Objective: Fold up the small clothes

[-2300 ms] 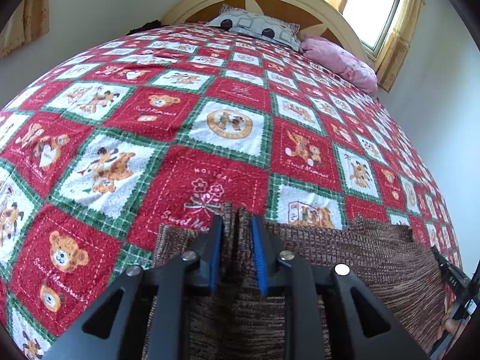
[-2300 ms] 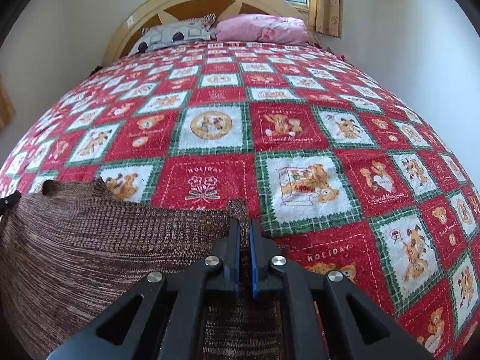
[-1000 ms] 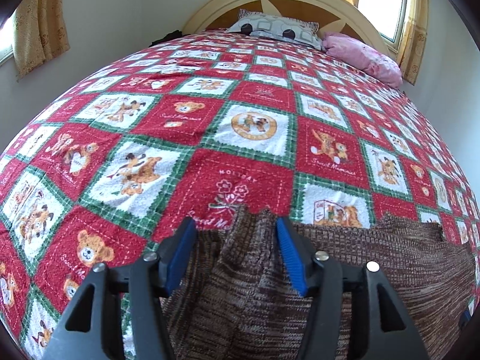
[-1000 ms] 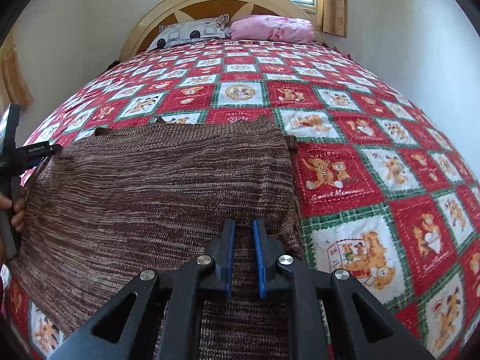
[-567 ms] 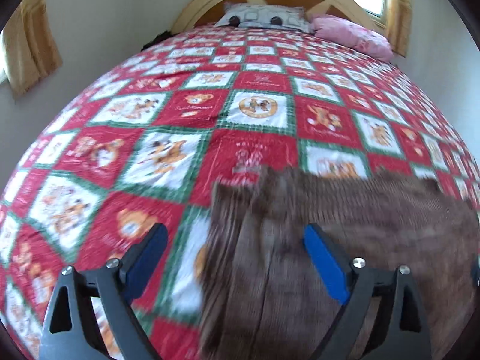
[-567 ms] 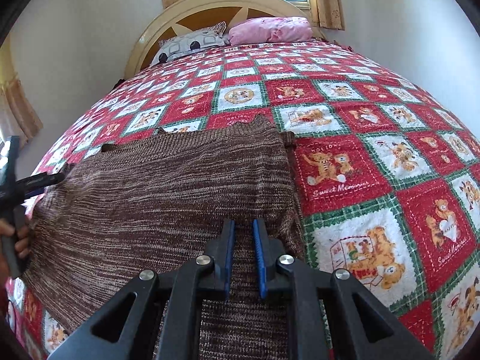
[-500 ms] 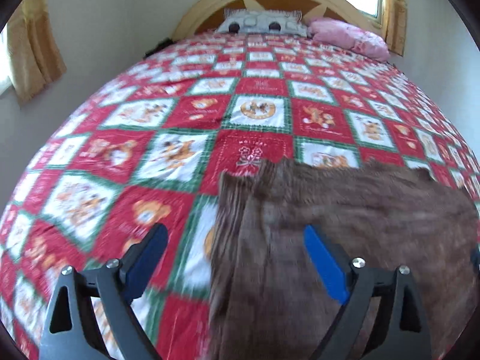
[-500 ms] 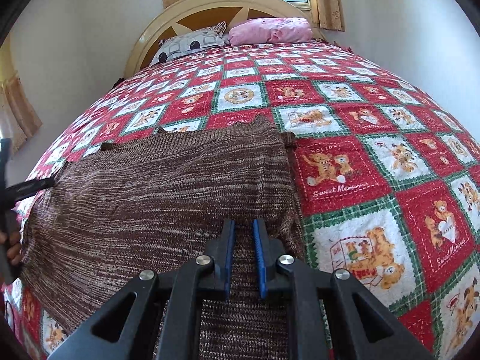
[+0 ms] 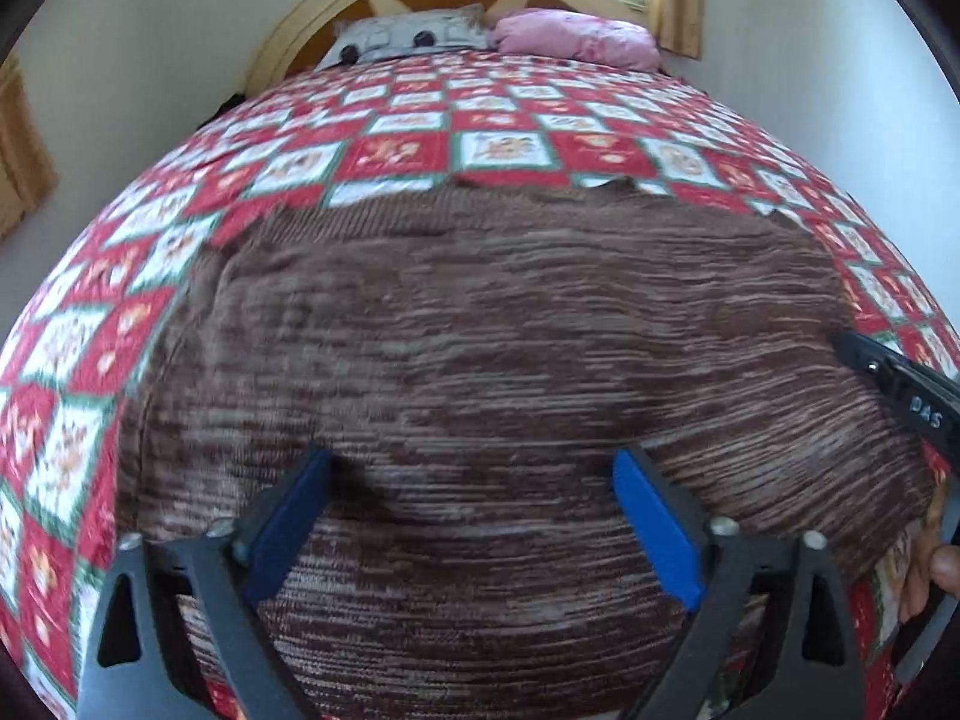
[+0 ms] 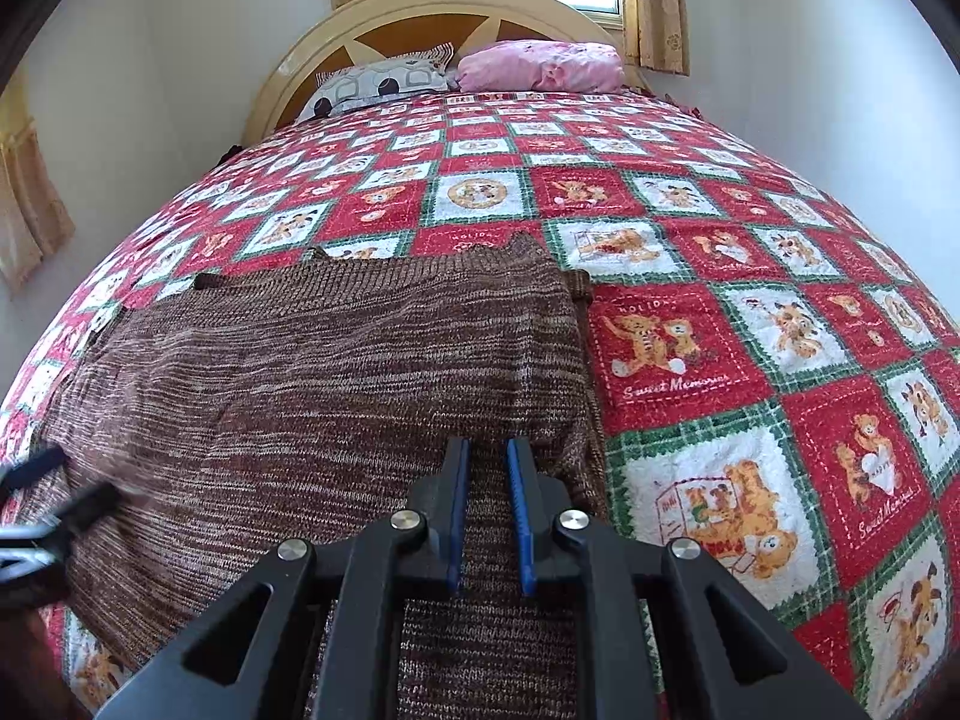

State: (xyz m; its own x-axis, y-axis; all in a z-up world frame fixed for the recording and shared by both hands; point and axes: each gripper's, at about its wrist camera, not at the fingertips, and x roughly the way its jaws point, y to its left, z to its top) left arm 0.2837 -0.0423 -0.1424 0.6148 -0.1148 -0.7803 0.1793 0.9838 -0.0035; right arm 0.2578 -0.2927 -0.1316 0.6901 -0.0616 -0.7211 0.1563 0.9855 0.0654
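Observation:
A brown knit garment point(image 9: 510, 330) lies spread flat on the red teddy-bear quilt point(image 9: 384, 156). My left gripper point(image 9: 473, 462) hovers over its near part with the jaws wide and still opening; cloth lies below them and the blue pads point(image 9: 654, 534) press on nothing. In the right wrist view my right gripper point(image 10: 486, 447) is shut on the garment point(image 10: 330, 372) near its right edge, with brown cloth pinched in the narrow gap. The right gripper's black body point(image 9: 900, 390) and a hand point(image 9: 936, 570) show at the left wrist view's right edge.
The quilt point(image 10: 750, 360) covers the whole bed. A grey patterned pillow point(image 10: 378, 81) and a pink pillow point(image 10: 540, 66) lie against the arched headboard point(image 10: 420, 18). White walls and curtained windows close in on both sides.
My left gripper has let go of the garment's corner, opened wide and swung sideways over the cloth, which now fills its view. The right gripper has stayed put, still pinching the cloth.

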